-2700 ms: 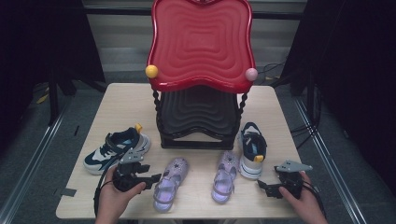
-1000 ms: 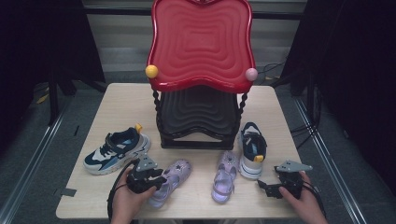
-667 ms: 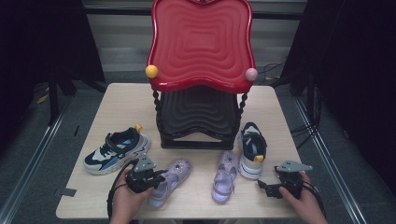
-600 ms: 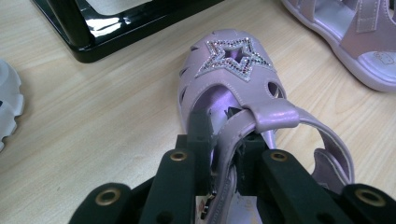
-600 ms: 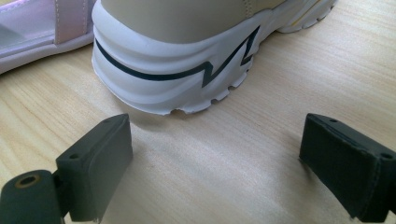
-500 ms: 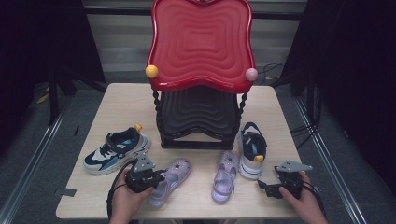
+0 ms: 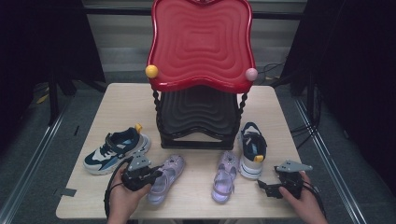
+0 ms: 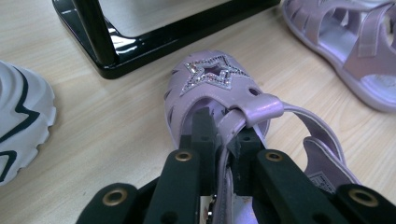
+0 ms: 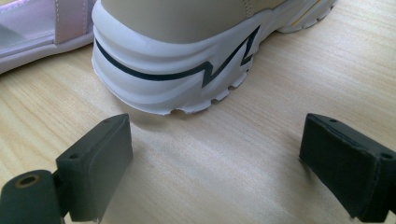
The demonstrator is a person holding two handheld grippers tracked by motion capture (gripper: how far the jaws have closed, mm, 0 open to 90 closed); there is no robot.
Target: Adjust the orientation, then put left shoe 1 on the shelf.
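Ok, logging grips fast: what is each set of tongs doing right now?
Left tongs: closed on the lilac sandal, pinching its strap.
Right tongs: open, holding nothing.

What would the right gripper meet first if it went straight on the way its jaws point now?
Likely the white heel sole of the navy sneaker, lying just ahead of the open right gripper on the table; depth is unclear.
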